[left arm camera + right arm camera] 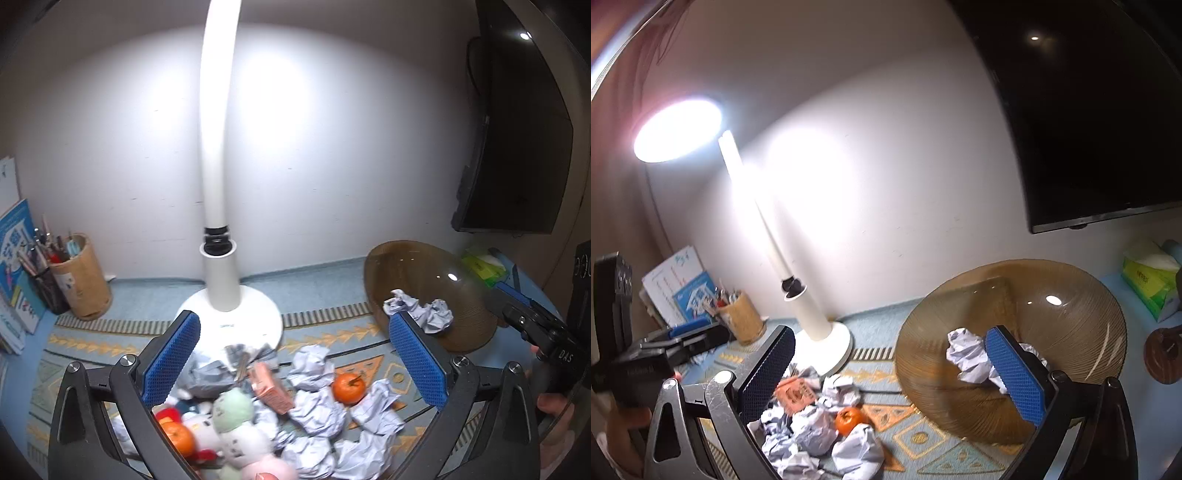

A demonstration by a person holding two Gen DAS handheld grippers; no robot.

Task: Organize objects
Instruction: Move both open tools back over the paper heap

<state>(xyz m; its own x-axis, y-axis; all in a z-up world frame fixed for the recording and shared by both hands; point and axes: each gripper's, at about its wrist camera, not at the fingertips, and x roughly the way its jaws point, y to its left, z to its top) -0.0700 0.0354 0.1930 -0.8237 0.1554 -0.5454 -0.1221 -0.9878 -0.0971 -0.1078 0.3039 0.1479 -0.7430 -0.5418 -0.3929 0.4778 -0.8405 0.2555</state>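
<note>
left gripper (293, 360) | black frame, silver screws | blue textured pads

Left gripper (295, 354) jaws wide, right gripper (890, 373) likewise

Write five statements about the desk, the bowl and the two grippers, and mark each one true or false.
1. Crumpled paper lies in the brown bowl. True.
2. The left gripper is shut on a tangerine. False: its jaws stand wide open with nothing between the pads, and the tangerine lies on the mat among paper balls.
3. The lamp is switched on. True.
4. The right gripper holds a paper ball. False: it is open and empty.
5. The pen holder lies tipped over. False: it stands upright, full of pens, near the wall.
</note>
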